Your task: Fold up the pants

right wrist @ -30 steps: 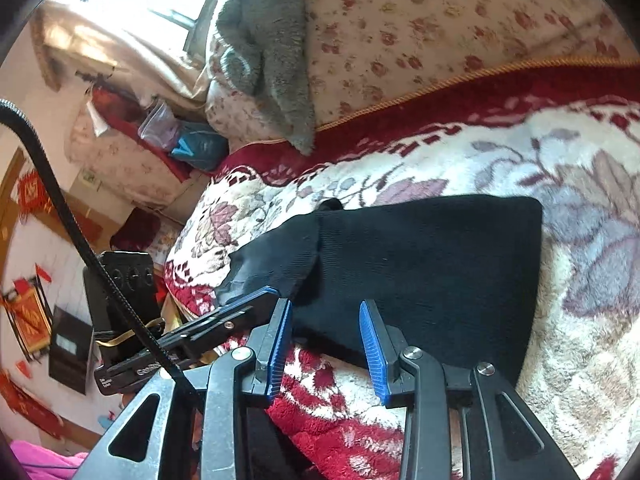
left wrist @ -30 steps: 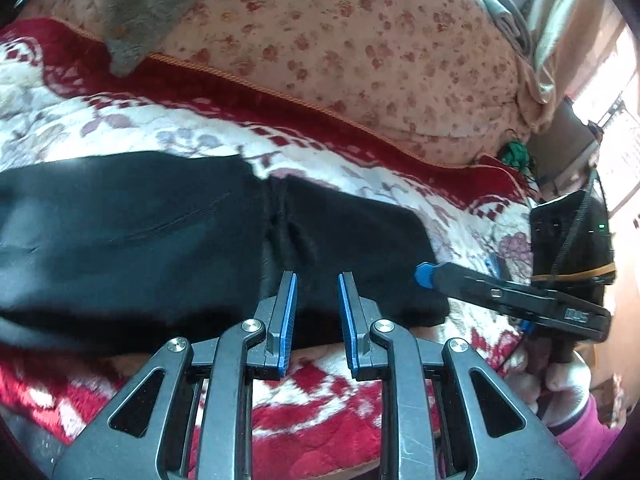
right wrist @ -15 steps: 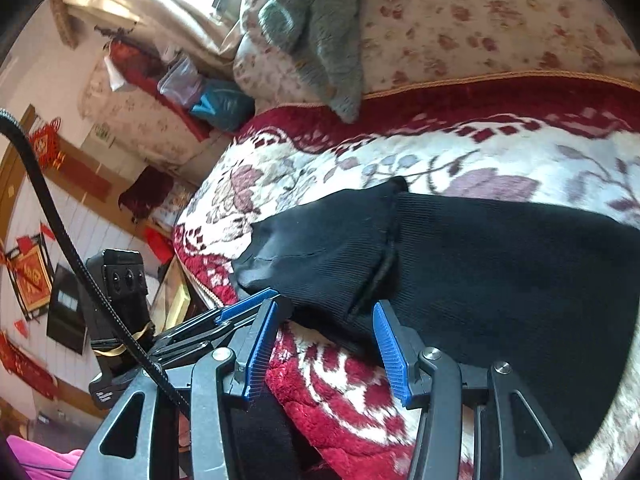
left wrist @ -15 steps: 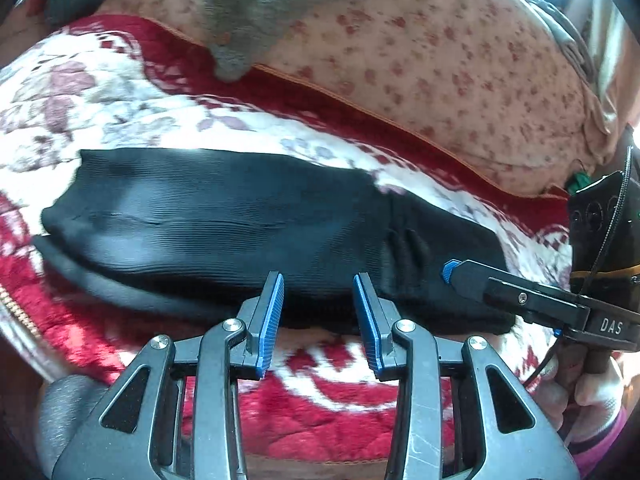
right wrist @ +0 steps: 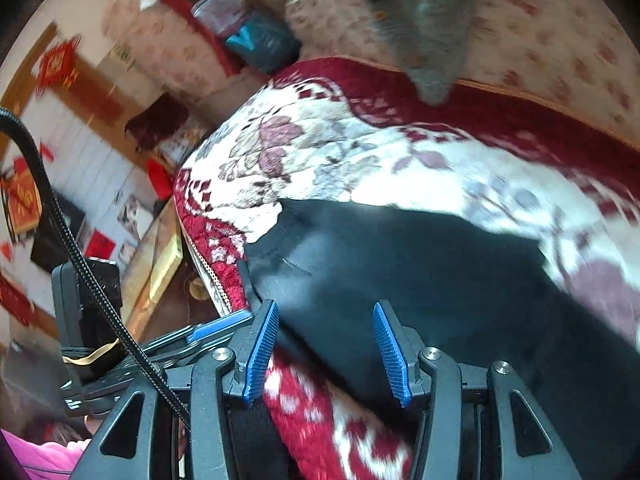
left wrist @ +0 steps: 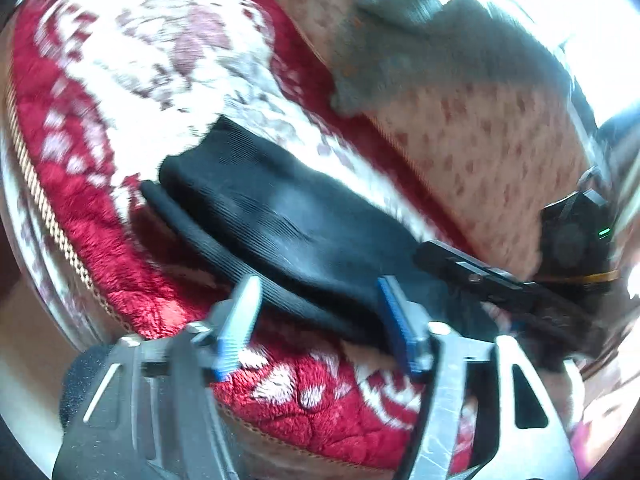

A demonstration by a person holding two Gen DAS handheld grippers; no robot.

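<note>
Pants (left wrist: 304,236) | just ahead of left hand-held gripper (left wrist: 316,328) | jaws just widened, empty

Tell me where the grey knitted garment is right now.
The grey knitted garment is draped over the floral cushion at the back of the bed, top right in the left wrist view, beyond the black pants and apart from them.

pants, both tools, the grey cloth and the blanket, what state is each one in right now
black pants: folded into a long strip, lying flat on the blanket, not gripped
left tool: jaws wide apart, just been opening, nothing clamped
right tool: jaws apart over the pants' edge, not clamping
grey cloth: draped over the floral cushion
red floral blanket: spread out under the pants
</note>
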